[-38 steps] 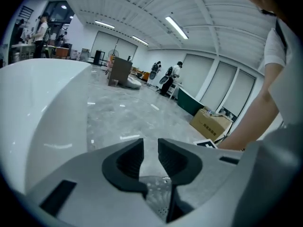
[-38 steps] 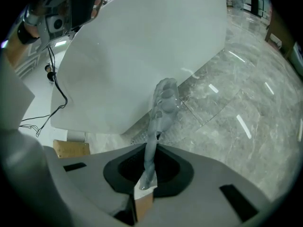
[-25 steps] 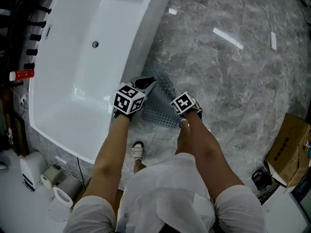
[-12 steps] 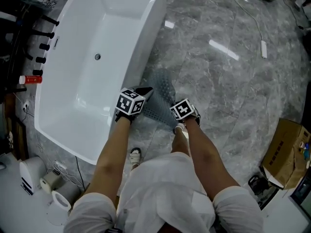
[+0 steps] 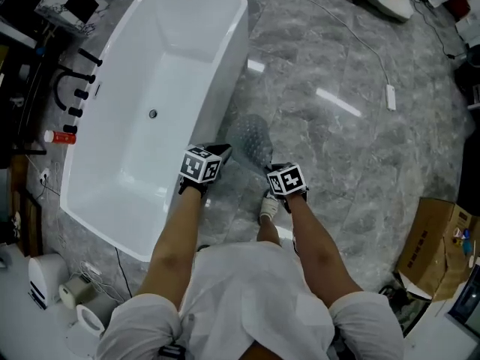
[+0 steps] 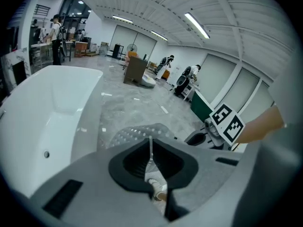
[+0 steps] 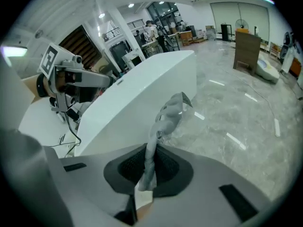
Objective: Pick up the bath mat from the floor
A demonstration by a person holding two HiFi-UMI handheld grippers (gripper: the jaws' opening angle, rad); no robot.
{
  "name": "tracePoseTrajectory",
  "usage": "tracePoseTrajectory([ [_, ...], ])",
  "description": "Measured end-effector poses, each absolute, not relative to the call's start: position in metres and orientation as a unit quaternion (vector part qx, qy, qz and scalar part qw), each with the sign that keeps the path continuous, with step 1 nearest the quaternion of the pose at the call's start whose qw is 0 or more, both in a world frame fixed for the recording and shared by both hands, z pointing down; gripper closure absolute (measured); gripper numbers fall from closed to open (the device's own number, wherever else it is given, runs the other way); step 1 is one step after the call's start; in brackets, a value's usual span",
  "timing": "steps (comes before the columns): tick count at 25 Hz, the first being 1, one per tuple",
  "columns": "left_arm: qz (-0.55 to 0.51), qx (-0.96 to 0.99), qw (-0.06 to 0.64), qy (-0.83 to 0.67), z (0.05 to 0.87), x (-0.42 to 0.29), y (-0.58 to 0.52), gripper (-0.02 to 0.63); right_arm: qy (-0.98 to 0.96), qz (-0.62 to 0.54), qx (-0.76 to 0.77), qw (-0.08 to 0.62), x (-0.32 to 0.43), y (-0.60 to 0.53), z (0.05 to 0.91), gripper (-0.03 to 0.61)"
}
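Note:
The bath mat [image 5: 251, 138] is a grey rubber sheet full of small holes. It hangs off the floor beside the tub, stretched between my two grippers. My left gripper [image 5: 219, 154] is shut on the mat's near left edge, and in the left gripper view the thin edge [image 6: 150, 148] runs straight between the closed jaws [image 6: 151, 161]. My right gripper [image 5: 274, 174] is shut on the near right corner. In the right gripper view the mat [image 7: 169, 115] rises twisted out of the jaws [image 7: 148, 167]. Each gripper's marker cube shows in the other's view.
A white bathtub [image 5: 105, 163] lies close on the left, with black taps [image 5: 73, 88] along its far side. The grey marble floor [image 5: 352, 163] has a cable and adapter [image 5: 391, 96]. A cardboard box [image 5: 435, 250] sits at the right, paper rolls [image 5: 79, 306] at the lower left, my foot [image 5: 268, 207] below.
Both grippers have risen with the mat, which has come up off the floor and now hangs bunched between them. The view has also pulled back from the floor.

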State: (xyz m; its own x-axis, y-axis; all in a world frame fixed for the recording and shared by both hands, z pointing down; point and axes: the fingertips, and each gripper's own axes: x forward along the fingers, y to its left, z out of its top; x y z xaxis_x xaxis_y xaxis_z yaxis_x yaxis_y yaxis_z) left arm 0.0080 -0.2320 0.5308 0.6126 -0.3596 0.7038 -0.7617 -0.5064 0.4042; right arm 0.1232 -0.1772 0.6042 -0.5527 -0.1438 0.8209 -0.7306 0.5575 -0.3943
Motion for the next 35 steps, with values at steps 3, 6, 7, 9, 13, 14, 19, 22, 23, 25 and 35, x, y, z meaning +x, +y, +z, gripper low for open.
tracePoseTrajectory([
  [3, 0.253, 0.820, 0.373, -0.354, 0.503, 0.024, -0.245, 0.586, -0.804, 0.380, 0.288, 0.355, 0.138, -0.189, 0.568, 0.535],
  [6, 0.248, 0.817, 0.370, -0.365, 0.479, 0.035, -0.261, 0.586, -0.812, 0.380, 0.299, 0.326, 0.155, -0.206, 0.531, 0.537],
  [7, 0.245, 0.817, 0.367, -0.370, 0.471, 0.036, -0.268, 0.586, -0.815, 0.377, 0.305, 0.316, 0.160, -0.213, 0.519, 0.537],
  [9, 0.234, 0.820, 0.359, -0.380, 0.455, 0.036, -0.283, 0.586, -0.821, 0.368, 0.319, 0.297, 0.170, -0.229, 0.494, 0.537],
  [13, 0.213, 0.829, 0.343, -0.388, 0.428, 0.031, -0.302, 0.586, -0.823, 0.357, 0.358, 0.260, 0.187, -0.256, 0.456, 0.537],
  [14, 0.211, 0.830, 0.341, -0.387, 0.423, 0.028, -0.306, 0.586, -0.821, 0.355, 0.370, 0.250, 0.189, -0.261, 0.447, 0.537],
  [19, 0.193, 0.844, 0.320, -0.385, 0.395, 0.001, -0.329, 0.586, -0.804, 0.349, 0.444, 0.186, 0.191, -0.287, 0.407, 0.537],
  [22, 0.161, 0.867, 0.272, -0.385, 0.364, -0.009, -0.340, 0.586, -0.799, 0.330, 0.483, 0.138, 0.191, -0.295, 0.380, 0.537],
  [23, 0.150, 0.876, 0.251, -0.383, 0.352, -0.010, -0.342, 0.586, -0.797, 0.323, 0.495, 0.122, 0.191, -0.297, 0.371, 0.537],
  [25, 0.130, 0.892, 0.210, -0.378, 0.326, -0.012, -0.344, 0.586, -0.793, 0.307, 0.517, 0.095, 0.191, -0.299, 0.352, 0.537],
  [35, 0.039, 0.923, 0.075, -0.375, 0.226, -0.021, -0.344, 0.586, -0.788, 0.204, 0.580, 0.011, 0.201, -0.293, 0.270, 0.537],
])
